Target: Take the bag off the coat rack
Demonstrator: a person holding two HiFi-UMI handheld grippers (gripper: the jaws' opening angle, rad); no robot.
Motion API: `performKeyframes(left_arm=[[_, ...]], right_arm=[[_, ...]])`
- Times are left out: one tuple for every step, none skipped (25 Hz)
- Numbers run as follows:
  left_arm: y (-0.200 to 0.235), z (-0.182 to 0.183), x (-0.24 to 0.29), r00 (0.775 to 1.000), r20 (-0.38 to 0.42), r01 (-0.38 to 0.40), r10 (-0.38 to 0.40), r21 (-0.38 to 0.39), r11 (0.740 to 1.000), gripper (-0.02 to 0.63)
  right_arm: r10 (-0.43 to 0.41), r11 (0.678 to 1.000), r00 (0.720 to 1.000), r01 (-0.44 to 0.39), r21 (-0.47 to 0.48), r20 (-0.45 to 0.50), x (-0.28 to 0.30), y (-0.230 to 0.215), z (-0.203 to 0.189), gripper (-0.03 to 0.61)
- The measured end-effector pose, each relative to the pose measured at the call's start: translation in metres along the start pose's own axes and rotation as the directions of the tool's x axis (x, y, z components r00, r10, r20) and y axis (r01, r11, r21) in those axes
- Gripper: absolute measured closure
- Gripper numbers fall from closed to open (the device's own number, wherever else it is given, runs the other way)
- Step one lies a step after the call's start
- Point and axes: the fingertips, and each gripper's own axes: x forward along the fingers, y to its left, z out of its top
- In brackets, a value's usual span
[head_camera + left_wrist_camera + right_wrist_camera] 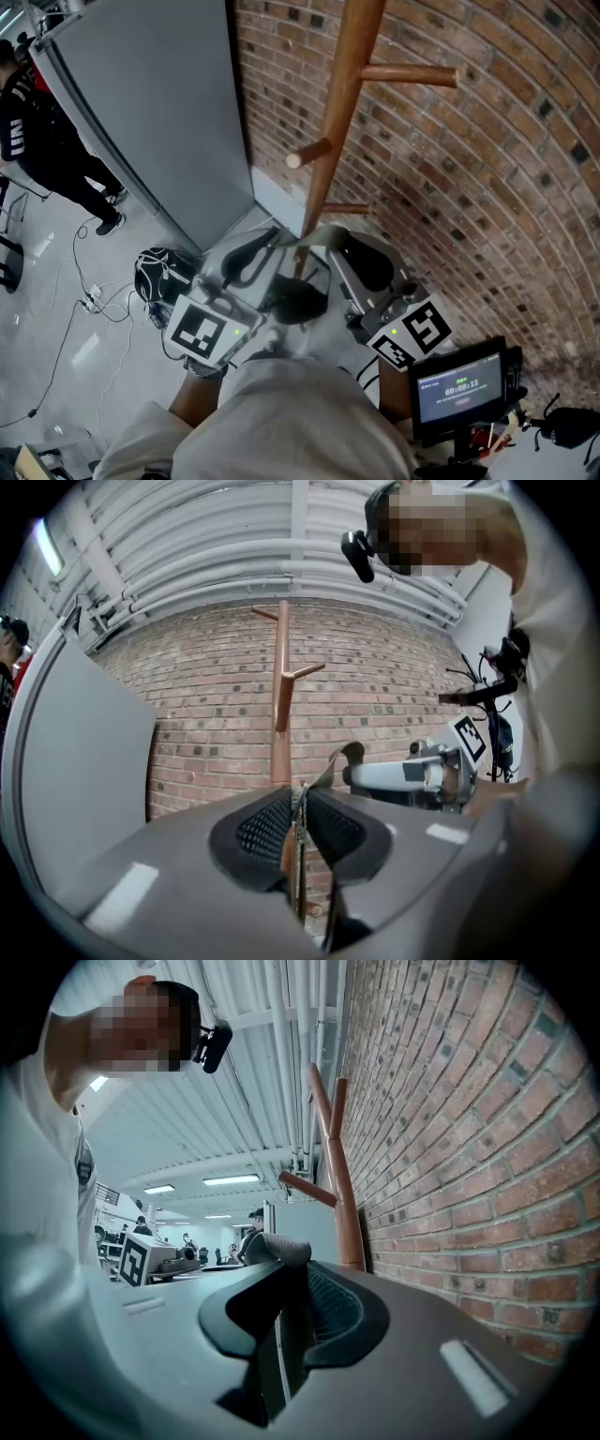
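Left claw (298,808), right claw (286,1283) each clamped on bag strap (339,758) beside coat rack (281,686).

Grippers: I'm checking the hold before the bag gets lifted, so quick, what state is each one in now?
Left gripper: closed on the bag strap.
Right gripper: closed on the bag strap too.

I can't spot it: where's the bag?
Head view, centre: the bag hangs between the left gripper and right gripper, beside the coat rack.
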Motion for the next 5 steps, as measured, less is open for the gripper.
performKeyframes(left_arm=[[0.0018, -0.0012, 0.0000, 1.000, 0.001, -0.002, 0.002, -0.008, 1.000, 0.569], [0.0030, -0.0022, 0.0004, 1.000, -0.002, -0.005, 0.004, -0.014, 1.000, 0.569], [0.0036, -0.0032, 0.0010, 1.000, -0.006, -0.006, 0.006, -0.018, 1.000, 0.569], [0.0039, -0.0042, 0.0017, 1.000, -0.009, -0.006, 0.006, -0.021, 1.000, 0.569], [0.0040, -0.0052, 0.0024, 1.000, -0.013, -0.006, 0.006, -0.024, 1.000, 0.569]], right_arm=[[0.002, 1.000, 1.000, -0.002, 0.000, -0.001, 0.0006, 0.0001, -0.0005, 0.509], [0.003, 1.000, 1.000, -0.003, 0.001, -0.002, 0.0010, -0.0002, -0.0011, 0.509], [0.003, 1.000, 1.000, -0.003, 0.003, -0.003, 0.0012, -0.0007, -0.0018, 0.509], [0.003, 1.000, 1.000, -0.003, 0.006, -0.003, 0.0012, -0.0014, -0.0024, 0.509], [0.002, 1.000, 1.000, -0.002, 0.010, -0.004, 0.0012, -0.0020, -0.0030, 0.509]])
